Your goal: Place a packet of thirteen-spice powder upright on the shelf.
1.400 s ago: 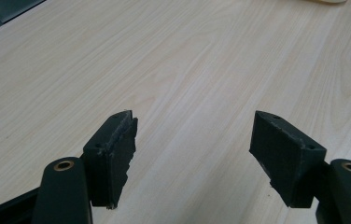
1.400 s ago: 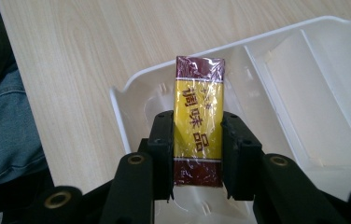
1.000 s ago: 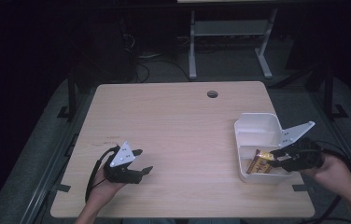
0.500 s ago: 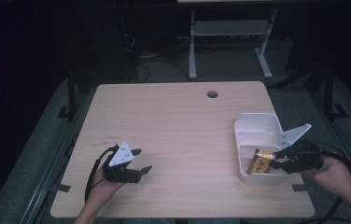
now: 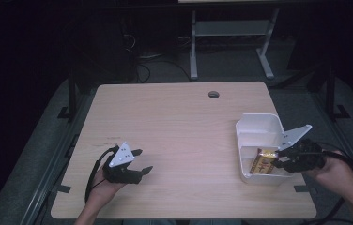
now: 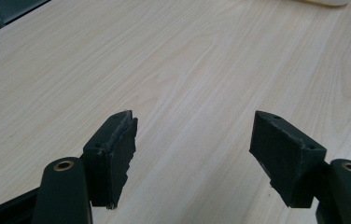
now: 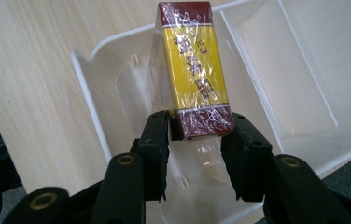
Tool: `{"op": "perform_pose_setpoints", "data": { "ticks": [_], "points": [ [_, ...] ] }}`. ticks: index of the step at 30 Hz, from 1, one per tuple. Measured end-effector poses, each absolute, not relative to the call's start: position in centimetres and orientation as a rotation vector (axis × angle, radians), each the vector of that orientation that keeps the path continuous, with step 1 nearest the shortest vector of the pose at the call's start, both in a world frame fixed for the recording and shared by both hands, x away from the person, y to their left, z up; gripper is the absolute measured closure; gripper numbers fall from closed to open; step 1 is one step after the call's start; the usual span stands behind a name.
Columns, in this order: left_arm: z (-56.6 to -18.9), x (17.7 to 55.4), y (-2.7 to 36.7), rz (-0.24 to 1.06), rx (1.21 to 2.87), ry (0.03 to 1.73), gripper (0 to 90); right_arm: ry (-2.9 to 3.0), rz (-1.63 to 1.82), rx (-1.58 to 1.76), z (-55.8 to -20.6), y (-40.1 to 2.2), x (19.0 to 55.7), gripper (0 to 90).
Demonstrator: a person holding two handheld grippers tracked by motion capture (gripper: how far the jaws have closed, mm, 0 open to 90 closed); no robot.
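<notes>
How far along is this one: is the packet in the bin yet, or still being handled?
Done: the packet is over the white bin's near compartment. In hand: the right gripper is shut on its lower end, so it is not released; whether it touches the bin floor is unclear. Left: letting go and pulling out. The left gripper is open over bare table.

A divided bin (image 5: 259, 125) is sitting at the counter's (image 5: 179, 122) right edge; a wrapped box (image 5: 262, 162) is lying in its near compartment. The left gripper (image 5: 141, 161) is resting near the front-left.
</notes>
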State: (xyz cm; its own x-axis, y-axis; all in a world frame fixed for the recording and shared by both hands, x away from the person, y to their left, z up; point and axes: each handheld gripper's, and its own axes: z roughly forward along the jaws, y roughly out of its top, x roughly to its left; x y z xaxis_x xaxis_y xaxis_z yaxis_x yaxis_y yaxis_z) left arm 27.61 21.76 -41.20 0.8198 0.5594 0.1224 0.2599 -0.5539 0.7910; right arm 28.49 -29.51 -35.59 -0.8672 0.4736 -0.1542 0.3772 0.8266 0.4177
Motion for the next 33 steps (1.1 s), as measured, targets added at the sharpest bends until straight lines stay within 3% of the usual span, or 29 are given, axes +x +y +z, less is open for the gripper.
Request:
{"op": "perform_pose_setpoints", "data": {
  "ticks": [33],
  "points": [
    [-41.3,27.6,21.8,0.465,2.174,0.602,29.8,2.636,0.87,0.671,-33.1,-30.7,26.4,52.0]
  ]
}}
